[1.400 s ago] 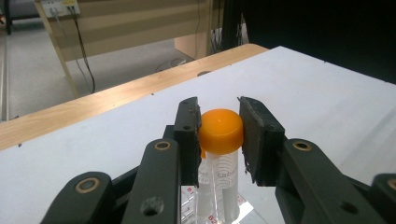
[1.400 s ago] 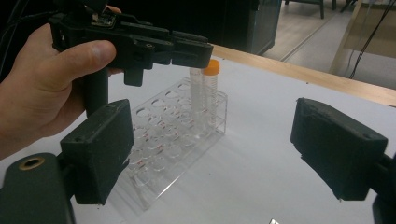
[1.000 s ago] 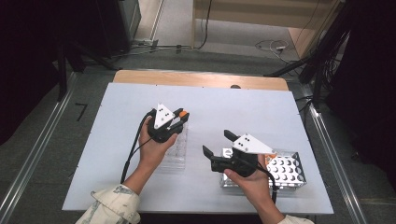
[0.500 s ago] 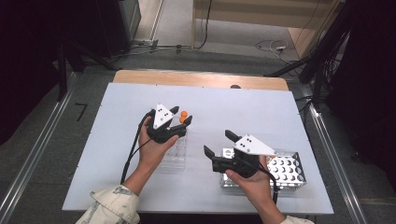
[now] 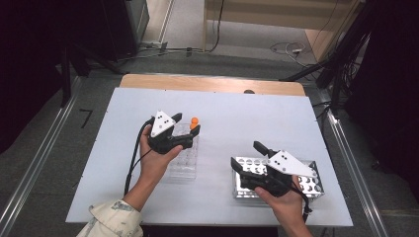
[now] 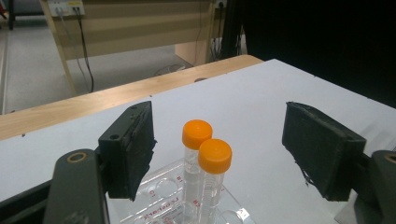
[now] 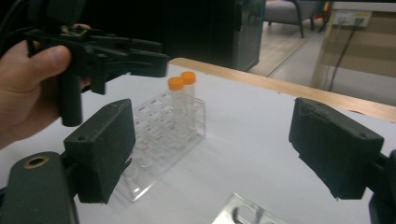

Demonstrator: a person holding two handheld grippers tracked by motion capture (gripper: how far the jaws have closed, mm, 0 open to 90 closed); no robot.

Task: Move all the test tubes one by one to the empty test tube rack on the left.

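Two clear tubes with orange caps (image 6: 197,133) (image 6: 215,156) stand upright side by side at the far end of a clear plastic rack (image 5: 182,163). My left gripper (image 5: 188,124) hovers over that end of the rack, open, with the tubes (image 5: 194,120) between its jaws but untouched; the left gripper view shows wide gaps on both sides. My right gripper (image 5: 247,155) is open and holds nothing, above the left end of a metal rack (image 5: 309,185) with round holes. In the right gripper view the clear rack (image 7: 159,135) and the capped tubes (image 7: 176,83) lie ahead, with the left gripper (image 7: 116,51) above them.
The white table top (image 5: 247,118) has a wooden strip (image 5: 212,84) along its far edge. Metal rails (image 5: 346,148) run down both sides of the table. Cables lie on the floor beyond. A corner of the metal rack (image 7: 243,212) shows below my right jaws.
The left gripper has shifted slightly over the clear rack, with the orange caps now standing free between its jaws. The right gripper has drifted a little to the right and nearer the person.
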